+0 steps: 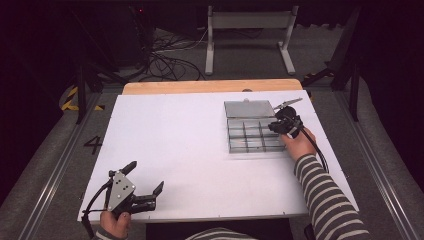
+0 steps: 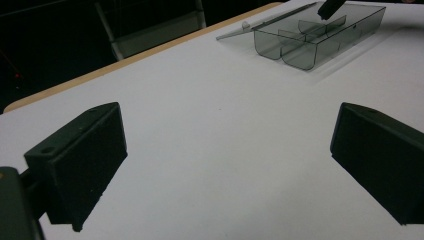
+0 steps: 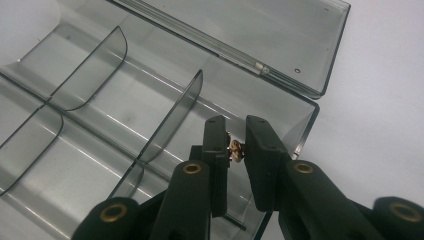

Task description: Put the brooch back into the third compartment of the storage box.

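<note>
A clear grey compartment box [image 1: 252,135] lies open on the white table [image 1: 175,150] at the right, its lid [image 1: 248,108] folded flat behind it. My right gripper [image 1: 281,125] hangs over the box's right end. In the right gripper view that gripper [image 3: 235,125] is shut on a small brass part [image 3: 235,150], held just above the corner compartment of the box [image 3: 100,125] beside the lid [image 3: 250,30]. My left gripper [image 1: 145,176] rests near the table's front left corner, open. Its jaws [image 2: 225,135] stand wide apart over bare table, with the box [image 2: 310,37] far off.
A wooden strip [image 1: 210,86] runs along the table's far edge. Beyond it, cables [image 1: 165,60] and a white metal frame [image 1: 250,35] sit on the floor. Metal rails [image 1: 60,165] flank the table on both sides.
</note>
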Motion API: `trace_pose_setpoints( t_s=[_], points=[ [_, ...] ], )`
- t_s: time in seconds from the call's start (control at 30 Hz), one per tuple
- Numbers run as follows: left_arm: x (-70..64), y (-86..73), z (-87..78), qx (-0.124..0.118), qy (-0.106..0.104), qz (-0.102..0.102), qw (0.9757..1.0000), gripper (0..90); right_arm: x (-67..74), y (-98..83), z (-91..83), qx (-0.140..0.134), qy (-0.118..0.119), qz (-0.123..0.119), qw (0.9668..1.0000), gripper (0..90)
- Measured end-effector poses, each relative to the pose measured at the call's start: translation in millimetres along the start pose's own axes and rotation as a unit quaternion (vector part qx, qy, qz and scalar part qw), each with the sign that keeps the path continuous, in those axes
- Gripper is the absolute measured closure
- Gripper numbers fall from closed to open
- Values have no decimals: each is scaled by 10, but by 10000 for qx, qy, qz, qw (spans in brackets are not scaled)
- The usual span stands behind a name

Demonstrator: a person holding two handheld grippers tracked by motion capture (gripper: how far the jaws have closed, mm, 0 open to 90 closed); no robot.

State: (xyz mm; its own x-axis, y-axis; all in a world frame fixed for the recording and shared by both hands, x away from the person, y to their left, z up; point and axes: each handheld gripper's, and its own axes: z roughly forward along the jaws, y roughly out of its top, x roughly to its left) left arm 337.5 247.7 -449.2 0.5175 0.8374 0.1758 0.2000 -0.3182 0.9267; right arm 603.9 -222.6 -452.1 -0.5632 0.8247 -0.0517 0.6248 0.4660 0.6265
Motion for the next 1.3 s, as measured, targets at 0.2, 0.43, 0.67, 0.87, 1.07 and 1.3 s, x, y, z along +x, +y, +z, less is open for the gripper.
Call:
trace_pose_setpoints(
  t_s=[0.2,0.43,0.67,0.87,1.07,1.3],
  points=[
    [4,-2,1,-12,0,-20,10000,20,-1,0,1,-17,30,-4,10000,775],
    [4,-2,1,-11,-12,-44,10000,20,3,0,-5,-29,43,-28,10000,763],
    [4,-1,4,-10,-14,-43,10000,20,31,4,-98,-192,156,-60,9997,689],
    [3,-1,7,-8,-14,-54,10000,20,85,24,-296,-651,341,-254,9970,512],
    [0,0,10,-4,-18,-45,10000,21,115,24,-521,-1086,495,-314,9924,412],
    [0,3,14,-1,1,-24,10000,20,139,17,-634,-1246,611,-347,9897,318]
  ],
)
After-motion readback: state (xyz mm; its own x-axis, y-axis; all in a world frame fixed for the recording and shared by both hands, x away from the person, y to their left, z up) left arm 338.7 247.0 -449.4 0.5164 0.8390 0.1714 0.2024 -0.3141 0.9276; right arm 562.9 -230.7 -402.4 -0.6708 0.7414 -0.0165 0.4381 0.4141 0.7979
